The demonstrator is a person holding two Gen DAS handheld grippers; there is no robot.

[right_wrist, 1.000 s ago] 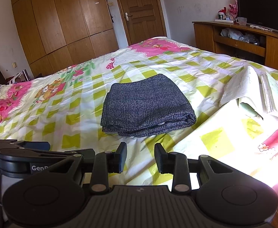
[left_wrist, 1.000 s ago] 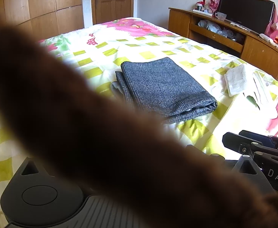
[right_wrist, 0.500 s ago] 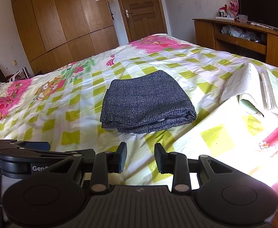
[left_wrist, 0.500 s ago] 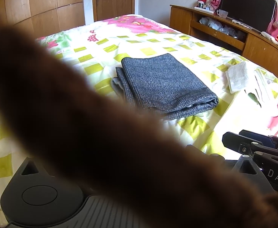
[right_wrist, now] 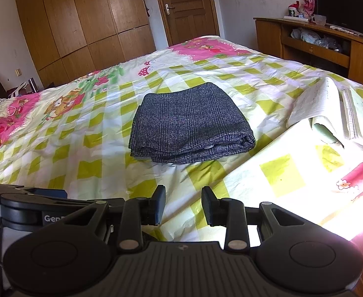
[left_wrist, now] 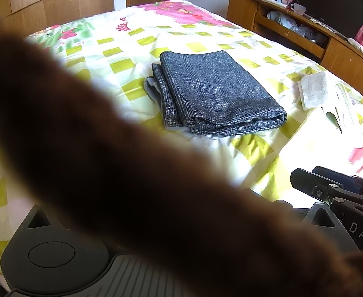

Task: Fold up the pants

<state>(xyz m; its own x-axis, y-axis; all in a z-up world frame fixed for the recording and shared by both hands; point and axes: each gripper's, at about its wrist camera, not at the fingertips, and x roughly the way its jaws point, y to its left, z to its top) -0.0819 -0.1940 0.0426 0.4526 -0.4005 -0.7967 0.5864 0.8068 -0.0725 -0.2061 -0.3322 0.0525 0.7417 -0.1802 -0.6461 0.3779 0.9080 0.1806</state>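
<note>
1. Looking along your left gripper [right_wrist: 25,195], you get a view mostly blocked by a blurred brown strand [left_wrist: 131,185] lying across the lens. It hides the fingers, so you cannot tell how the left jaws stand. Only the black body shows at bottom left.
2. Pants [right_wrist: 188,123]: dark grey, folded into a compact rectangle, lying flat near the middle of the bed [right_wrist: 94,148]. Stacked layer edges face left in the left wrist view; the rounded fold faces you.
3. Bed cover: white with yellow-green checks, pink floral border at the far end and near right corner.
4. Your right gripper [right_wrist: 183,204] sits above the near edge of the bed, well short of the pants. Its jaws stand partly apart, nothing between them, pads touching no cloth.
5. Right of the pants, apart from them: open notebooks and papers [right_wrist: 330,113] on the cover.
6. Far right: wooden TV cabinet [right_wrist: 317,44] with a dark screen [right_wrist: 347,2] on top. Behind the bed: wardrobe [right_wrist: 82,19] and closed door [right_wrist: 186,7].
</note>
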